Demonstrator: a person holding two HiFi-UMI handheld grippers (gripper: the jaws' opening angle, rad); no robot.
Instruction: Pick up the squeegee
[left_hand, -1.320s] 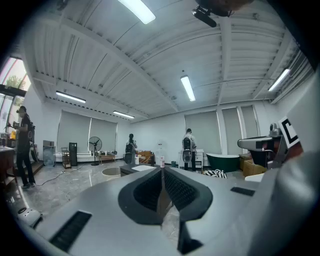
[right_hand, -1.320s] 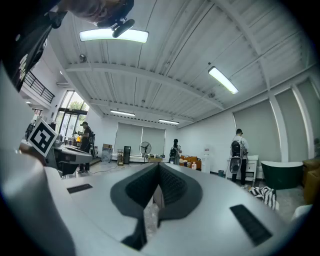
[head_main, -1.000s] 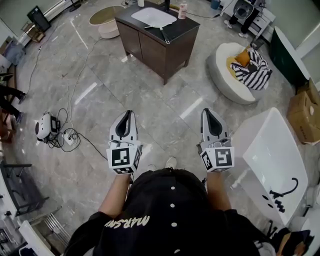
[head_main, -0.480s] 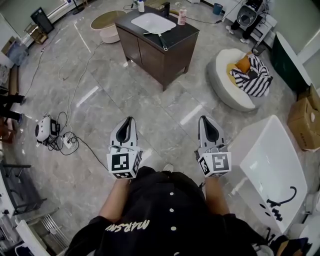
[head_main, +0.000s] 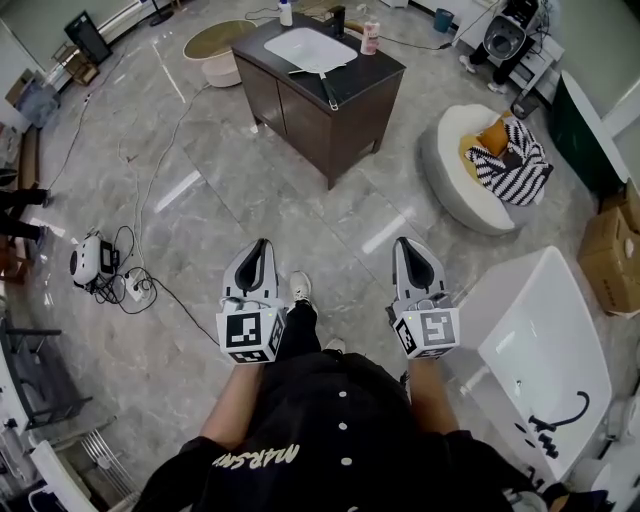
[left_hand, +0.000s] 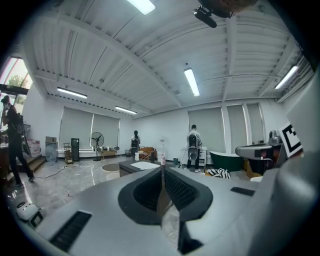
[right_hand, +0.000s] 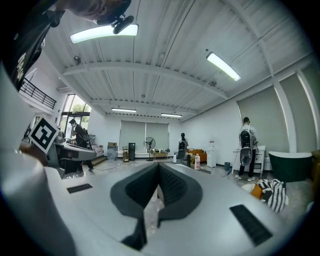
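Note:
The squeegee (head_main: 322, 80) lies on the dark top of a vanity cabinet (head_main: 330, 125), by the right rim of its white sink (head_main: 305, 47); its black handle points towards me. Both grippers are held out level over the grey floor, far short of the cabinet. My left gripper (head_main: 262, 243) has its jaws together with nothing between them, as the left gripper view (left_hand: 161, 167) also shows. My right gripper (head_main: 403, 242) is likewise shut and empty, with its tip (right_hand: 159, 165) pointing across the room.
A white bathtub (head_main: 540, 350) stands close on my right. A round white seat with a striped cloth (head_main: 490, 165) lies beyond it. Cables and a small device (head_main: 95, 255) are on the floor at left. Bottles (head_main: 371, 37) stand on the cabinet. People (right_hand: 246, 145) stand far off.
The person has stepped forward: a shoe now shows between the grippers, and the bathtub has slid nearer and lower in view. Both grippers stayed shut and side by side.

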